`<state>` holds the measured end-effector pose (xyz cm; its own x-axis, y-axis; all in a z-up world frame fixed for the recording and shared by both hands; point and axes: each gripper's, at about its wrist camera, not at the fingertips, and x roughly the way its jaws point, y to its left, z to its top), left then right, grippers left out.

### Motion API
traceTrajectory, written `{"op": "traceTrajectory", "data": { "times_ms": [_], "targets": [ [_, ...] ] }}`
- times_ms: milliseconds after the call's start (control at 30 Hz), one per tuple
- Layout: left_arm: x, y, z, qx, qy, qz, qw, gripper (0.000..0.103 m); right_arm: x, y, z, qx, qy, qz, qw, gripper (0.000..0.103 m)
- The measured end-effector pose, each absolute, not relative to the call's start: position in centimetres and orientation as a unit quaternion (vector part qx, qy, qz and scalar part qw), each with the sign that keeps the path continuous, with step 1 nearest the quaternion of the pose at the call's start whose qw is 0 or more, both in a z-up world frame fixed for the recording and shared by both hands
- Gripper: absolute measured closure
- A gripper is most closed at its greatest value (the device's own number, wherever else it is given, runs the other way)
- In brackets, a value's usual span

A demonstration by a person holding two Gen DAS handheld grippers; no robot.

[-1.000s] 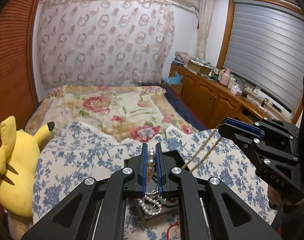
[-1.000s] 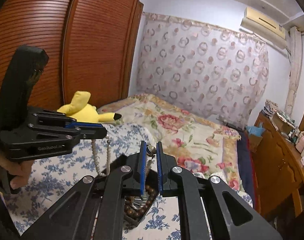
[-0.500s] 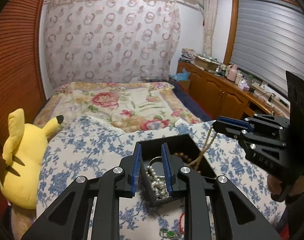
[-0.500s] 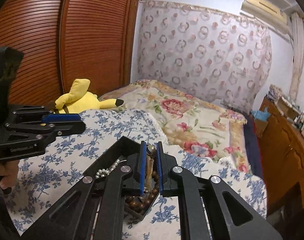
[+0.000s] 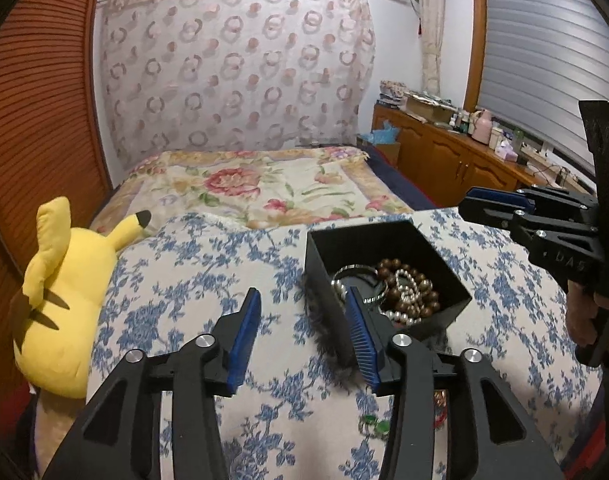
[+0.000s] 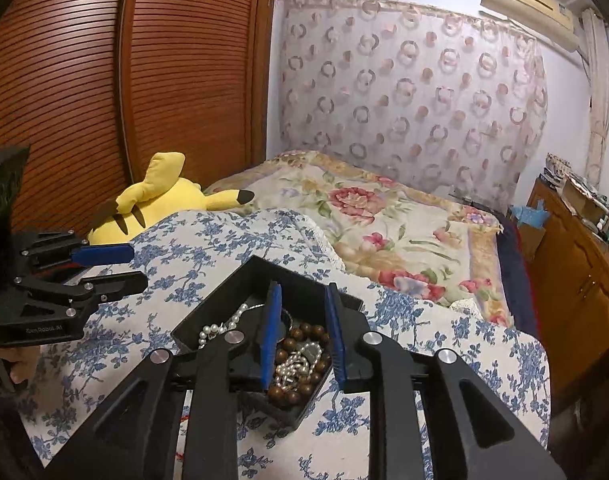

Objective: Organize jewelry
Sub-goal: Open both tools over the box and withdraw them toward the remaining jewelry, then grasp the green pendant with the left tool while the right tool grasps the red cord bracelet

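Judging from the black box, most of the sorting looks done: a pearl strand, a string of brown wooden beads and a silver bangle all lie heaped inside it on the blue-flowered cover of the bed. What seems left is the small loose jewelry, a green piece and something red beside it, lying on the cover near the left gripper.

A second ago each gripper pinched a strand and held it up over the box; half a second ago the left one had already let the pearls fall while the right gripper still clamped the wooden beads. Now both have their fingers spread wide and carry nothing, the left drawn back beside the box's near wall, the right hovering over its contents.
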<state>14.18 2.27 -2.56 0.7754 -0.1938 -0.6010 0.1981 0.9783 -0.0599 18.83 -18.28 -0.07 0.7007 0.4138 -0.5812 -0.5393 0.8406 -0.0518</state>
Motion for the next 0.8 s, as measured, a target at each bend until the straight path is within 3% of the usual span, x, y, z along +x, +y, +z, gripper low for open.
{"op": "traceTrajectory", "data": {
  "times_ms": [167,400,533,800],
  "targets": [
    [13.3,2.6,-3.4,0.01,0.327,-0.104,0.939,0.048,16.6,-18.8,-1.2,-0.101,0.296,0.274,0.909,0.078],
    [11.7,2.5,-5.5,0.019,0.347,-0.107,0.931,0.021,14.0,-18.9,-4.2,-0.107,0.33,0.291,0.892,0.078],
    [11.1,2.2,-7.0,0.031,0.365,-0.112,0.924,0.013,12.9,-18.6,-6.3,-0.115,0.354,0.302,0.878,0.078],
    [11.3,2.1,-9.4,0.044,0.404,-0.12,0.906,0.012,13.0,-17.4,-9.5,-0.14,0.398,0.302,0.855,0.078]
  ]
}}
